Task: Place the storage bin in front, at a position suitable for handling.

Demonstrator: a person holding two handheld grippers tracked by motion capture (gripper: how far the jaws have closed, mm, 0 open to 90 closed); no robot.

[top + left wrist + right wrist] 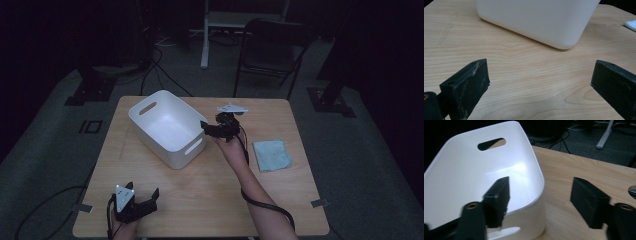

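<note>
Straddling the white bin's [474,177] rim, the right gripper's [540,197] jaws gape; its base is cut off.

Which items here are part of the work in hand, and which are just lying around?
In play:
- white bin, its rim between the open jaws
- right tool, at the bin's rim

Lying about:
- blue cloth
- left tool, open over bare table

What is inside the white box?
The white box looks empty: its bare inside shows in the high view and right gripper view. The near wall hides a strip of floor.
</note>
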